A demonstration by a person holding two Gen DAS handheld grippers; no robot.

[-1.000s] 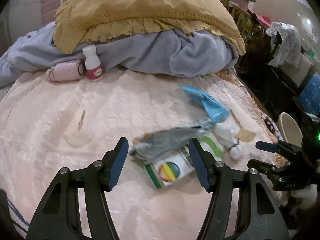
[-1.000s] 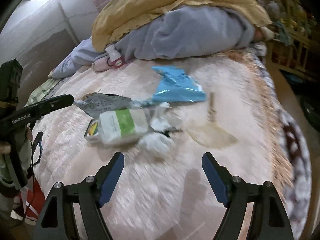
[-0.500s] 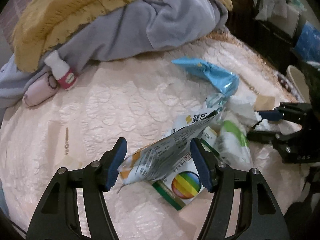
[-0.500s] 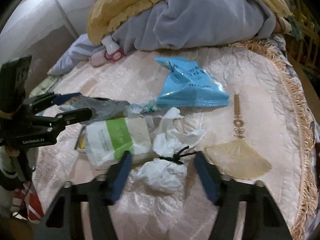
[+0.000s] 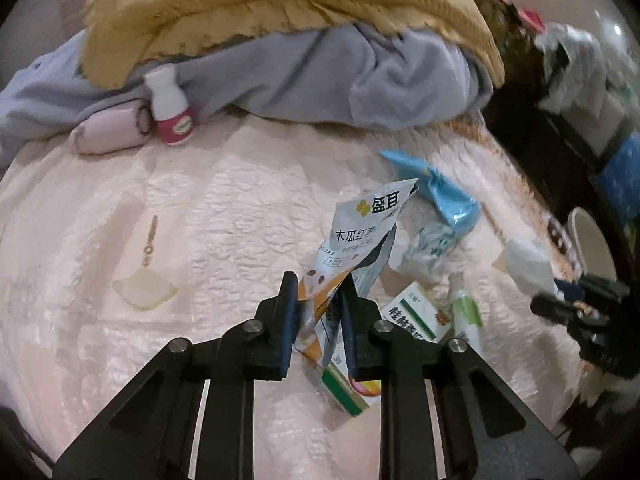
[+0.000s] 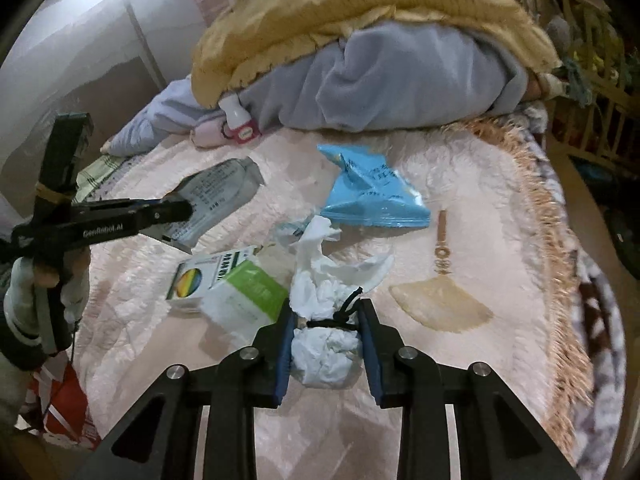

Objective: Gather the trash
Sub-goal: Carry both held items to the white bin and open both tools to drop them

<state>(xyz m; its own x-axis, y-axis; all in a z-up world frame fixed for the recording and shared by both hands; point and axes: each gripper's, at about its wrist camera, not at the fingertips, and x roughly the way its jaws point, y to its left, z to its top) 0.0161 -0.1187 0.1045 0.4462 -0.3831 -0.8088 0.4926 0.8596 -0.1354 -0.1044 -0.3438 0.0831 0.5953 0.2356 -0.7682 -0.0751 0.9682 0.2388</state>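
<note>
**Bedside litter: two pieces gripped, rest outstanding**

Pale pink quilted bedspread (image 6: 472, 168), fringed at right edge; far end heaped with grey fleece (image 6: 400, 80) under mustard blanket (image 6: 360, 4). Trash clustered mid-bed, toward right in left wrist view.

Gripped:
- Left gripper (image 5: 318, 312): closed narrow on lower end of white-and-orange snack pouch (image 5: 360, 236). Pouch lifted, upper end standing free above bedspread; seen from right wrist view as grey printed back face at left.
- Right gripper (image 6: 325, 344): closed narrow on crumpled white tissue wad (image 6: 326, 356), black string (image 6: 348, 304) knotted across its top. Looser tissue tails rising beyond fingers. Whether wad clear of bedspread or resting on it: cannot tell.

Left lying:
- Blue foil packet (image 6: 372, 192), far of tissue, flat.
- Medicine box with rainbow disc (image 6: 200, 280), near left of tissue.
- Green-and-white pack (image 6: 248, 292), touching box, just beside right gripper.
- Small clear wrapper scrap (image 6: 292, 228) between blue packet and box.

Not judged trash:
- White bottle with pink label (image 5: 170, 108) and pink roll (image 5: 108, 136), far left against fleece.
- Embroidered fan motifs, part of bedspread.

Progress, as judged: early. First two items in hand, none seen deposited; no bin identifiable in either view. At least four pieces outstanding. Next call: carry both holds to a receptacle, return for packet, box, pack, scrap.
</note>
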